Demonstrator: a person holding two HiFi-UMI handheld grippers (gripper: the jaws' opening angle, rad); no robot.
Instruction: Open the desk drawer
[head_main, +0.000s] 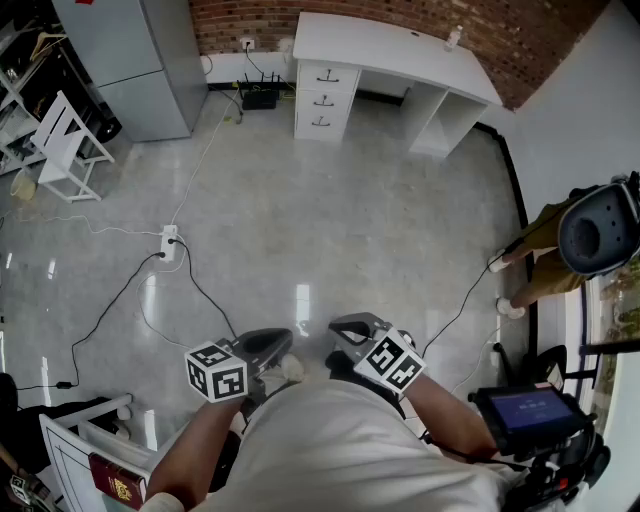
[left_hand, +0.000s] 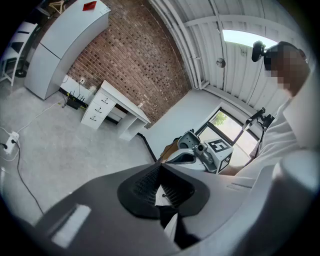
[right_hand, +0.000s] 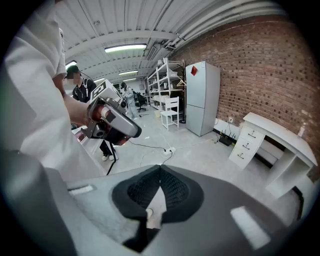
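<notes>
Drawer stack (head_main: 324, 97): three fronts, all shut, under left end of white desk (head_main: 400, 48). Desk against brick wall (head_main: 250, 15), at far side of floor (head_main: 350, 220). Power strip (head_main: 169, 242) on floor, nearer. Left gripper (head_main: 268, 346) and right gripper (head_main: 352, 327) side by side near person's torso (head_main: 340, 450), well apart from desk. Both claws closed tip to tip, holding nothing.

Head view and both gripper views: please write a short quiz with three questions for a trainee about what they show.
1. True or false: the left gripper already grips a handle on the white desk.
2. How many drawers show on the front of the desk? A: two. B: three. C: five.
3. Are the jaws of the right gripper open or shut?

Key: 1 false, since it is held near the person's body, far from the desk; 2 B; 3 shut, with nothing between them.
</notes>
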